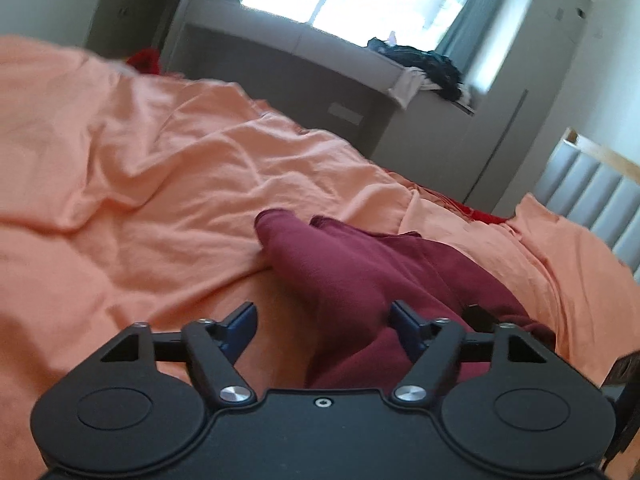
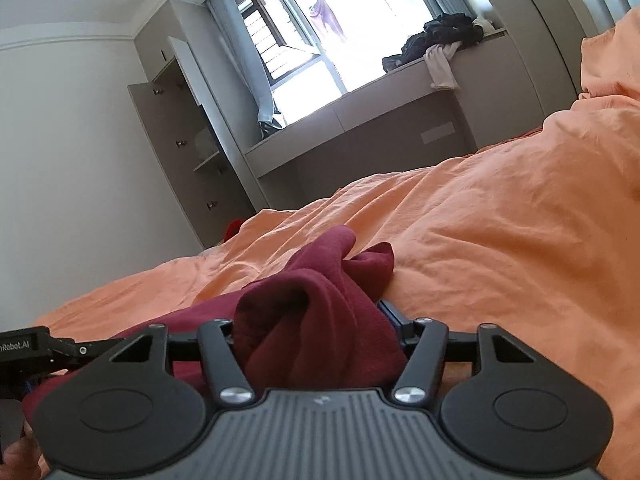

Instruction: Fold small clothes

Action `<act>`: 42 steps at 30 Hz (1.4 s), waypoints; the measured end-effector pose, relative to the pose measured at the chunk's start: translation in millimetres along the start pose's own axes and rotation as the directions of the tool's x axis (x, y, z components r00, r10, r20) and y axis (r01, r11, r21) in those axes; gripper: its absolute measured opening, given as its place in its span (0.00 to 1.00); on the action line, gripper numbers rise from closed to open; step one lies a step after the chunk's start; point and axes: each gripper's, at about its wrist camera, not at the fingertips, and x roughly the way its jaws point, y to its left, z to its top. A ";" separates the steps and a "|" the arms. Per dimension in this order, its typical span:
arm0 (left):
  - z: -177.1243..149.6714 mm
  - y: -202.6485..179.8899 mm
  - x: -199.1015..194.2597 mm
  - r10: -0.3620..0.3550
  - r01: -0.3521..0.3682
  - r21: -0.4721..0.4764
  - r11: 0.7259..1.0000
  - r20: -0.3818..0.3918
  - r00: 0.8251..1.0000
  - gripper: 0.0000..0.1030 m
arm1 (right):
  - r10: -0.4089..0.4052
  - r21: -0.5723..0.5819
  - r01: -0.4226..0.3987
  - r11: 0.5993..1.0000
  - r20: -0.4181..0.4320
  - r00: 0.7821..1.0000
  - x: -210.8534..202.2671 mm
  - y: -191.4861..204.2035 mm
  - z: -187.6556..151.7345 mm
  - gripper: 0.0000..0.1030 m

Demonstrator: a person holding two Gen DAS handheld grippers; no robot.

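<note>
A crumpled maroon garment [image 1: 360,264] lies on a bed covered by a wrinkled orange sheet [image 1: 140,160]. The left hand-held gripper [image 1: 323,330] hovers at the garment's near edge with its jaws wide apart; the cloth lies under and past the right-side finger, with no grip on it. The right hand-held gripper [image 2: 310,332] is also spread, and a bunched fold of the garment [image 2: 320,312] rises between its jaws; whether the pads press the cloth cannot be told. Beyond the garment, past the bed, a window ledge [image 2: 360,96] carries a heap of dark clothes [image 2: 440,32].
</note>
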 end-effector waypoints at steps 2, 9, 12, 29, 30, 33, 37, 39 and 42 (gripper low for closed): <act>-1.7 2.2 0.4 0.010 -0.010 -0.019 1.000 -0.004 1.000 0.79 | -0.001 -0.001 0.001 1.000 0.002 1.000 0.0 0.1 -0.9 0.67; -1.4 -10.8 -23.0 0.046 -0.047 0.021 0.999 0.070 0.996 0.96 | -0.041 -0.029 0.043 0.999 0.057 0.998 -22.3 10.4 4.5 0.89; -4.2 -22.4 -41.8 0.049 -0.058 0.072 0.996 0.121 0.991 0.99 | -0.071 -0.074 0.078 0.994 0.101 0.992 -43.0 20.5 6.0 0.96; -72.6 -85.4 -187.9 0.070 -0.208 0.247 0.947 0.472 0.879 0.99 | -0.037 -0.183 0.114 0.976 0.379 0.925 -183.5 76.7 -6.6 1.00; -76.7 -86.2 -193.7 0.067 -0.203 0.244 0.948 0.471 0.880 0.99 | -0.035 -0.192 0.118 0.974 0.387 0.922 -190.6 80.1 -9.5 1.00; -91.0 -87.7 -209.6 0.065 -0.191 0.240 0.952 0.451 0.890 1.00 | -0.023 -0.233 0.122 0.965 0.387 0.922 -211.4 90.9 -21.2 1.00; -110.9 -86.5 -223.1 0.065 -0.182 0.258 0.949 0.404 0.913 1.00 | -0.022 -0.293 0.153 0.944 0.407 0.913 -234.8 105.0 -36.2 1.00; -120.7 -83.9 -226.7 0.062 -0.177 0.261 0.949 0.397 0.916 1.00 | -0.029 -0.295 0.166 0.941 0.419 0.908 -245.3 109.4 -42.5 1.00; -131.2 -81.0 -230.4 0.070 -0.190 0.272 0.943 0.396 0.915 1.00 | -0.061 -0.293 0.198 0.935 0.419 0.906 -254.2 115.5 -52.5 1.00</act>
